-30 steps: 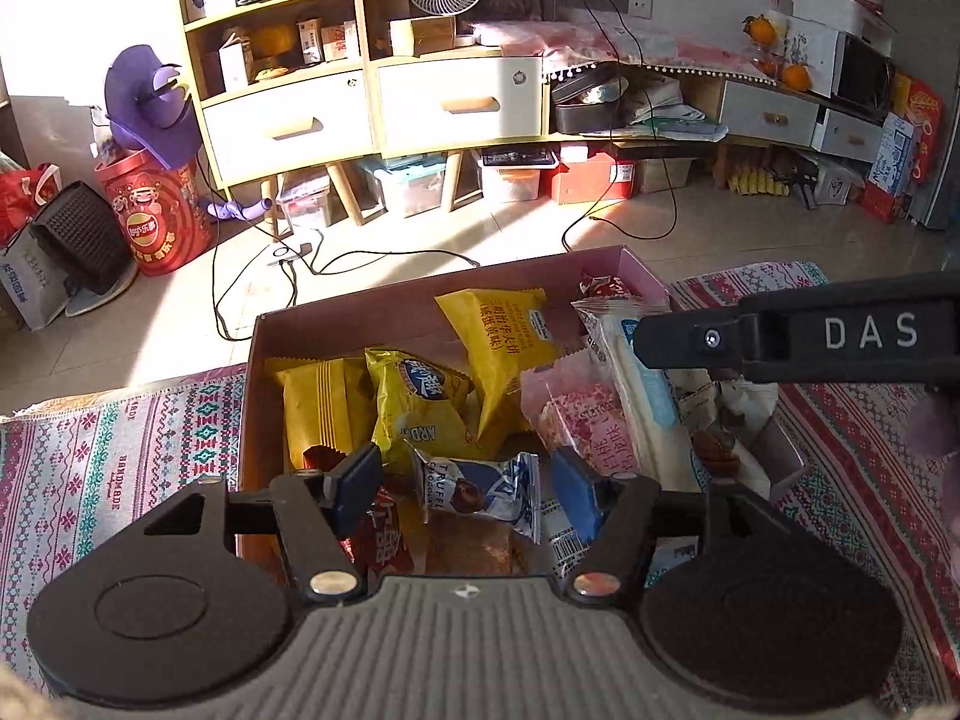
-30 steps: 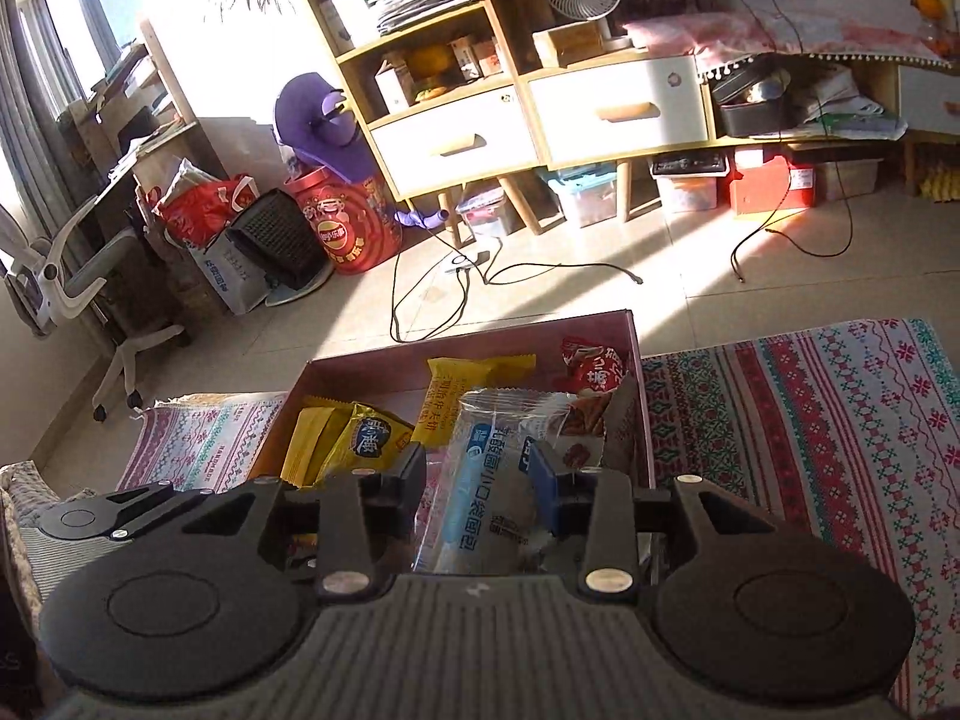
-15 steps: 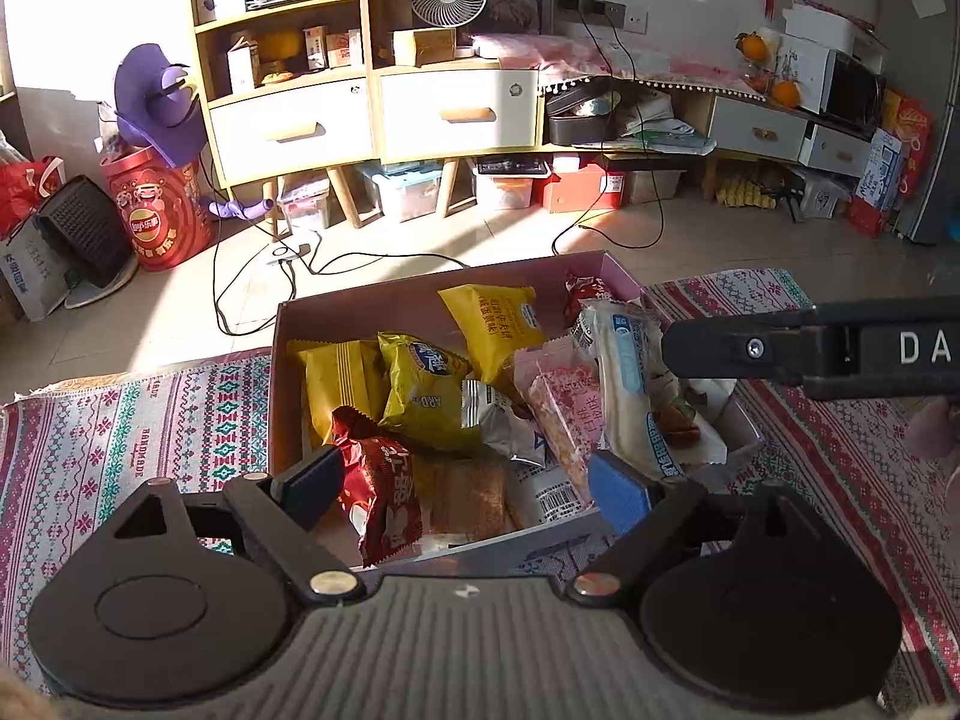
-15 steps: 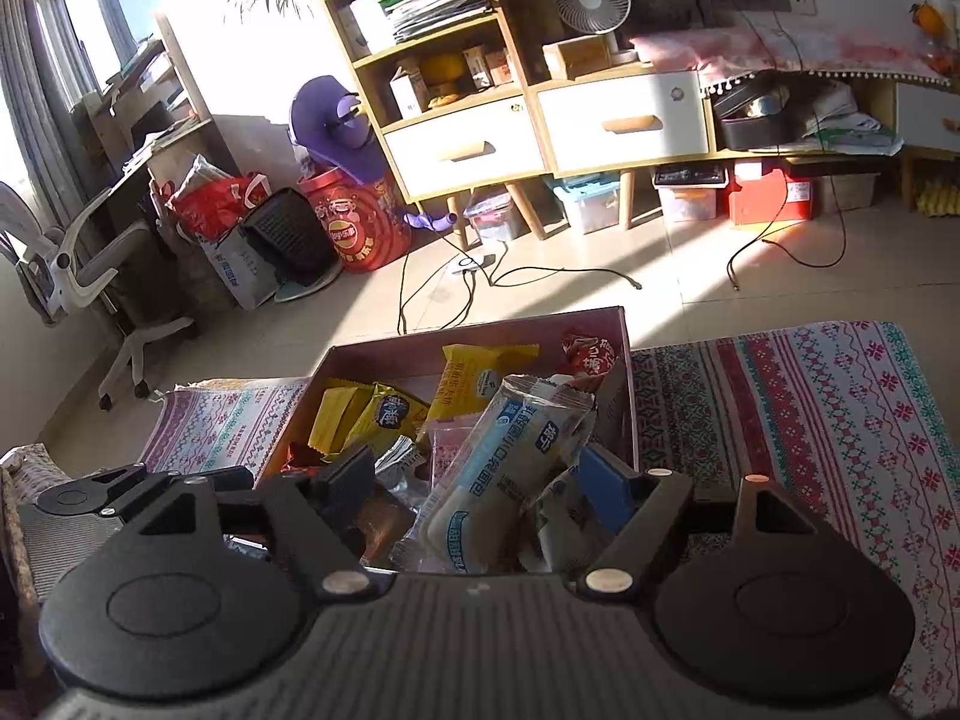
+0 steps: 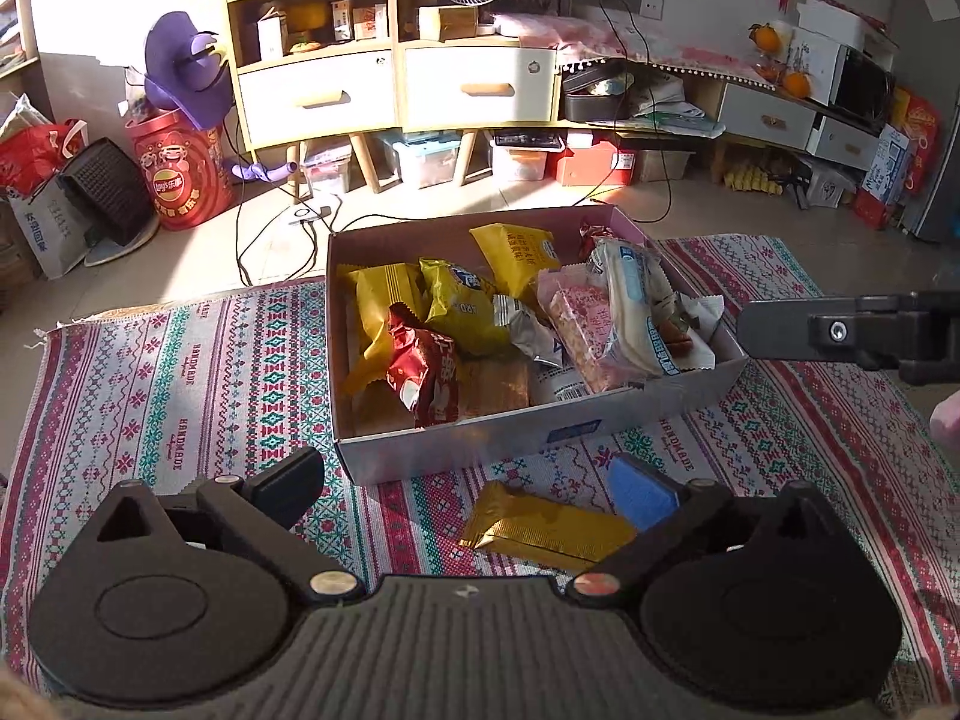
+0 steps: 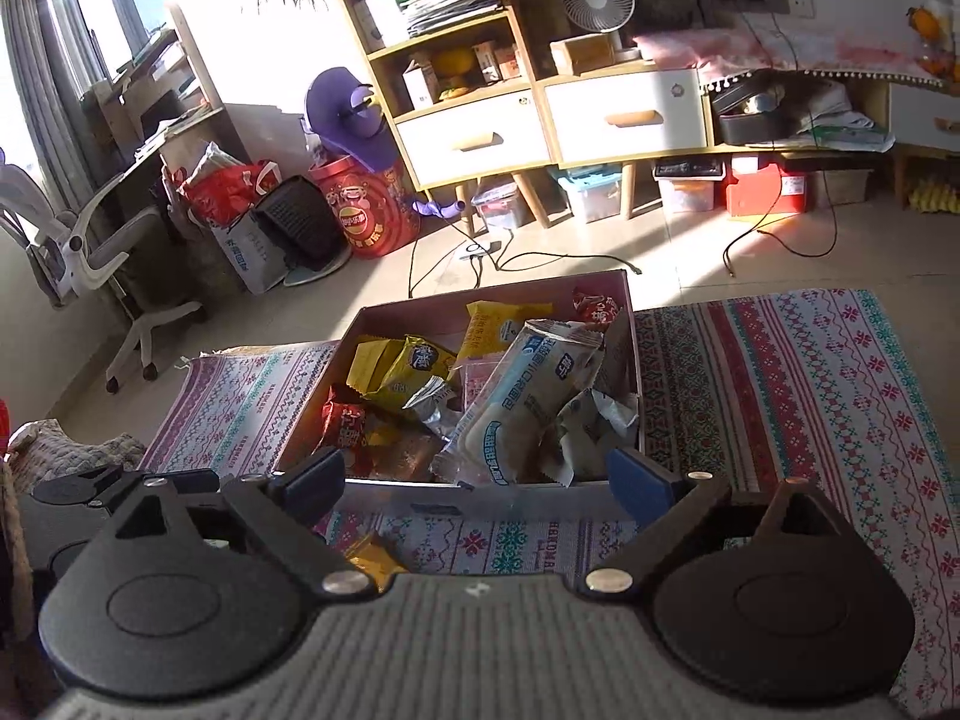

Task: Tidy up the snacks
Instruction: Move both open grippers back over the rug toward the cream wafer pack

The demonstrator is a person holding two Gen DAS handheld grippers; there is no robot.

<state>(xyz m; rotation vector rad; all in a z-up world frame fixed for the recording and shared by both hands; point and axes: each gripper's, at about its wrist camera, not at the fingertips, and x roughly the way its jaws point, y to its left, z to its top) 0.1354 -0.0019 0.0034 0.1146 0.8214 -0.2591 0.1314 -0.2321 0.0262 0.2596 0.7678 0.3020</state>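
An open cardboard box [image 5: 480, 444] stands on the patterned mat [image 5: 180, 372], full of snack packets: yellow ones [image 5: 462, 300], a red one [image 5: 420, 372], and a long white-and-blue packet [image 5: 636, 312]. A gold packet [image 5: 546, 525] lies on the mat in front of the box. My left gripper [image 5: 465, 480] hangs over it with jaws opening wide and gripping nothing. My right gripper [image 6: 477, 480] hovers at the box's [image 6: 480, 501] near wall, jaws opening and empty. The white-and-blue packet [image 6: 528, 396] leans in the box beyond it. The right gripper's finger [image 5: 840, 336] shows at the box's right side.
Black cables [image 5: 288, 240] trail over the tiled floor behind the box. A shelf unit with drawers [image 5: 390, 90] and a red bucket [image 5: 180, 180] stand further back. An office chair [image 6: 120, 276] is at the far left. Mat stretches to both sides of the box.
Both grippers drew back from the box and opened wide. The left let go of a silver-blue packet, the right let go of the long white-and-blue packet. The gold packet came into view.
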